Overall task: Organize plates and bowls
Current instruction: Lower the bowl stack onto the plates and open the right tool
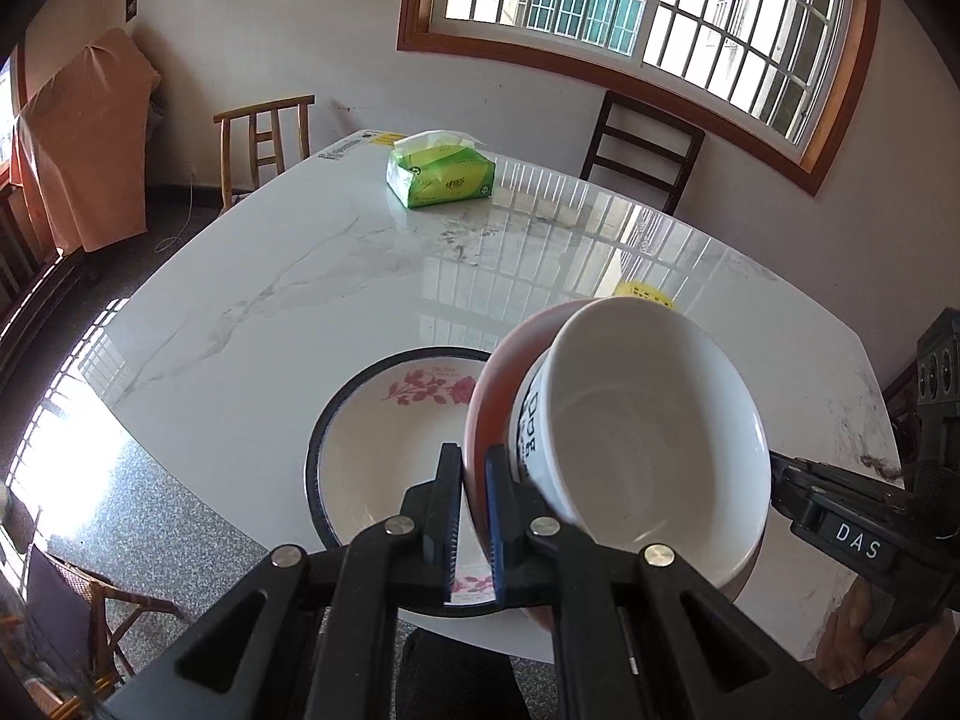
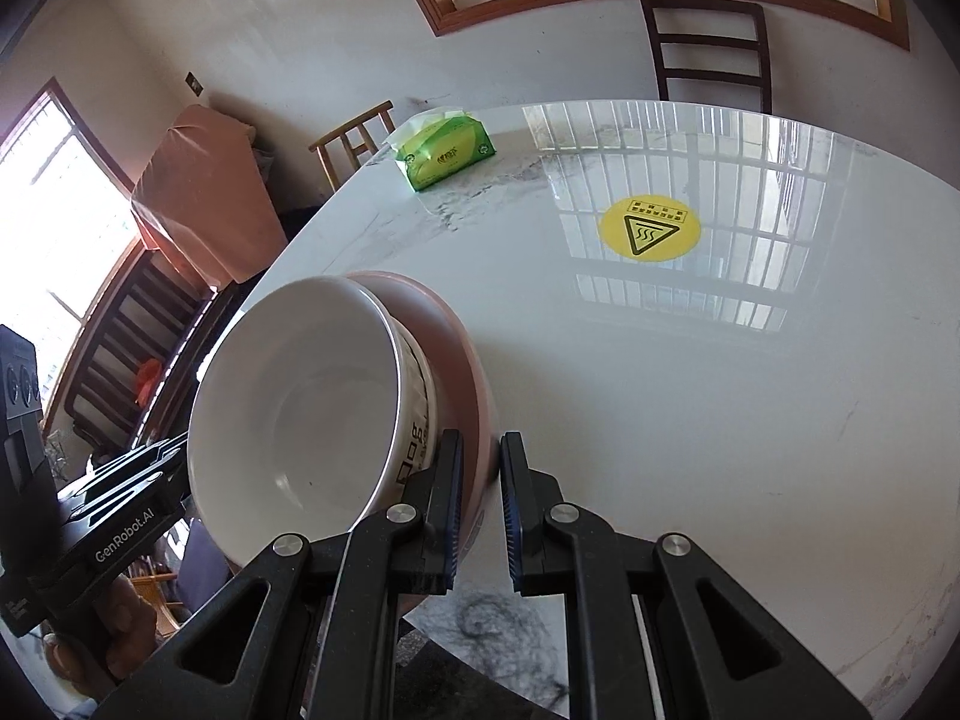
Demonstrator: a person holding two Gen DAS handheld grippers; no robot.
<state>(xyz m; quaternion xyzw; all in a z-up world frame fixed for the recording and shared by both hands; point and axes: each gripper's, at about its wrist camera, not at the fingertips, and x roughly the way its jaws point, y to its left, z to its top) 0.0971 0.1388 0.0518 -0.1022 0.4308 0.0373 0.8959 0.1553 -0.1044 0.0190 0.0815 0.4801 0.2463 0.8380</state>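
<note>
Both pairs of fingers (image 1: 447, 516) were clamped on opposite rims of the pink bowl (image 1: 489, 414), lower centre of frame, above the marble table (image 1: 288, 300). White bowl (image 1: 654, 420) nested inside; flowered plate (image 1: 384, 444) lay beneath. Glazed, heavy, slippery, breakable: grip rims only.

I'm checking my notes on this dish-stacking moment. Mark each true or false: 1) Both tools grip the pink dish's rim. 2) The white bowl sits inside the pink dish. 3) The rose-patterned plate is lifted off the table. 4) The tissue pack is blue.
1) True: left tool and right tool clamp the pink dish.
2) True: white bowl.
3) False: the rose-patterned plate lies on the table.
4) False: the tissue pack is green.
</note>
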